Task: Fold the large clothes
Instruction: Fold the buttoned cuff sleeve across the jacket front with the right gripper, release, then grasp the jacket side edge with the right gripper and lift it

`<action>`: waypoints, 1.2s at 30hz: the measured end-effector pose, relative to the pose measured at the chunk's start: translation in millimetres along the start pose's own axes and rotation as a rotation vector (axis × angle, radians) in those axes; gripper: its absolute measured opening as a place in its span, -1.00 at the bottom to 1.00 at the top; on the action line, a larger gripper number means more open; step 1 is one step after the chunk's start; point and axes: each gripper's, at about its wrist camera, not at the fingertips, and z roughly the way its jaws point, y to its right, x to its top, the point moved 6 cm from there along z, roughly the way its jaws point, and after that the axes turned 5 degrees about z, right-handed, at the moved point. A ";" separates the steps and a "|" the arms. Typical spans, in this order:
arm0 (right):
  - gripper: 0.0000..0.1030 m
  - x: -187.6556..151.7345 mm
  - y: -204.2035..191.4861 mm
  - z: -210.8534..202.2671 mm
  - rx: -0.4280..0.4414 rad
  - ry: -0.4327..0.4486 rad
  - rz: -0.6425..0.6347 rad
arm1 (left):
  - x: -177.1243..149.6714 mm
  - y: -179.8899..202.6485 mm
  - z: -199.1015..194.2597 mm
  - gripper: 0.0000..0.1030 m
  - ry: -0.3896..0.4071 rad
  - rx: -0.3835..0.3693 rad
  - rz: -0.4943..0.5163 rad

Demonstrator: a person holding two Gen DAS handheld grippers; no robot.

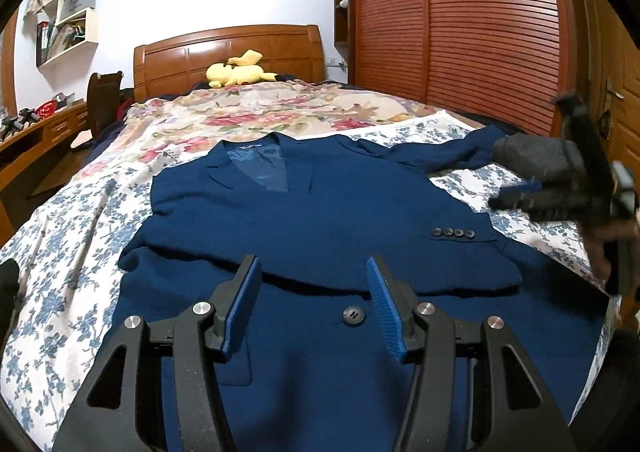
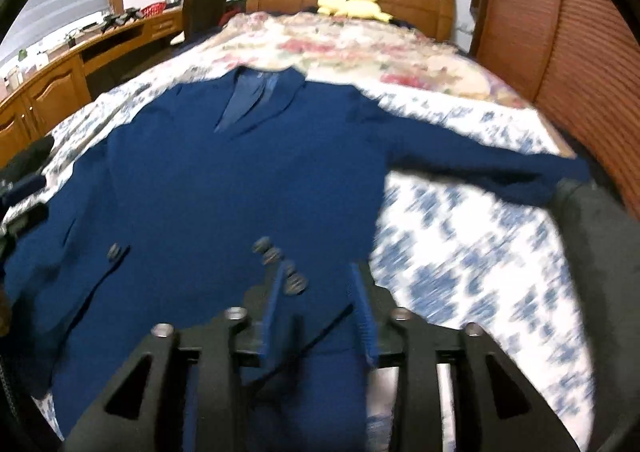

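My navy jacket (image 1: 320, 211) lies front-up across the bed (image 1: 80, 236), hem at its foot edge; lined and weighty yet limp, best pinched at cuff or hem; left gripper (image 1: 314, 272) and right gripper (image 2: 316, 280) both gape empty; wardrobe (image 1: 460, 23) beside the bed.

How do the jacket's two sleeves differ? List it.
1. One sleeve is folded across the jacket's front; the other sleeve stretches out sideways over the bedsheet.
2. The folded sleeve shows a row of cuff buttons; the outstretched sleeve's cuff is hidden behind a dark object.
Shared: both are the same dark blue cloth.
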 end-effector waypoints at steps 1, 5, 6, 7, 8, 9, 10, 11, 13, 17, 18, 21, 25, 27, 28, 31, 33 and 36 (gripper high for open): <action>0.04 5.3 8.1 -2.9 -0.015 0.011 -0.002 | 0.7 0.2 2.4 0.09 -0.002 -0.001 -0.003; 0.05 24.6 49.4 1.8 -0.099 0.016 -0.009 | 2.7 1.5 12.7 0.09 -0.015 -0.003 -0.011; 0.05 28.2 59.3 4.9 -0.120 0.013 -0.009 | 3.3 1.0 15.0 0.09 -0.018 0.001 -0.010; 0.05 31.5 68.8 9.4 -0.138 0.007 -0.009 | 3.7 0.8 16.8 0.09 -0.020 0.002 -0.011; 0.05 34.5 77.6 15.3 -0.162 -0.001 -0.017 | 3.9 0.0 17.9 0.09 -0.022 0.002 -0.012; 0.05 37.7 84.6 20.5 -0.186 -0.005 -0.026 | 4.4 -1.2 19.4 0.09 -0.024 0.004 -0.014; 0.05 40.6 90.9 27.5 -0.205 -0.011 -0.031 | 4.4 -2.4 20.0 0.09 -0.025 0.004 -0.016; 0.05 43.0 100.1 35.9 -0.224 -0.024 -0.034 | 4.4 -3.7 20.7 0.09 -0.026 0.004 -0.019; 0.05 48.8 109.6 48.7 -0.254 -0.048 -0.039 | 4.6 -6.8 22.4 0.09 -0.029 0.004 -0.023; 0.05 64.5 128.2 82.4 -0.286 -0.083 -0.046 | 4.2 -10.0 25.8 0.09 -0.040 0.005 -0.020; 0.05 67.0 132.5 91.8 -0.294 -0.097 -0.048 | 4.1 -10.6 26.5 0.09 -0.043 0.005 -0.019; 0.05 76.0 138.1 114.7 -0.313 -0.131 -0.055 | 3.7 -12.8 28.8 0.09 -0.049 0.005 -0.021; 0.05 78.7 146.5 142.0 -0.323 -0.202 -0.045 | 4.0 -13.4 32.8 0.09 -0.059 -0.001 -0.021; 0.05 80.3 154.0 153.2 -0.345 -0.227 -0.045 | 3.7 -13.4 34.9 0.09 -0.062 -0.006 -0.018; 0.05 83.0 157.9 157.3 -0.356 -0.235 -0.044 | 3.2 -13.4 36.1 0.09 -0.066 -0.007 -0.018; 0.05 88.2 167.4 167.4 -0.392 -0.245 -0.020 | 1.3 -14.1 38.6 0.09 -0.076 -0.017 -0.025; 0.05 91.2 173.3 174.8 -0.431 -0.248 -0.004 | 1.2 -14.3 38.0 0.09 -0.075 -0.021 -0.028; -0.84 95.9 173.5 186.0 -0.463 -0.246 -0.012 | 1.0 -13.9 38.2 0.09 -0.076 -0.026 -0.031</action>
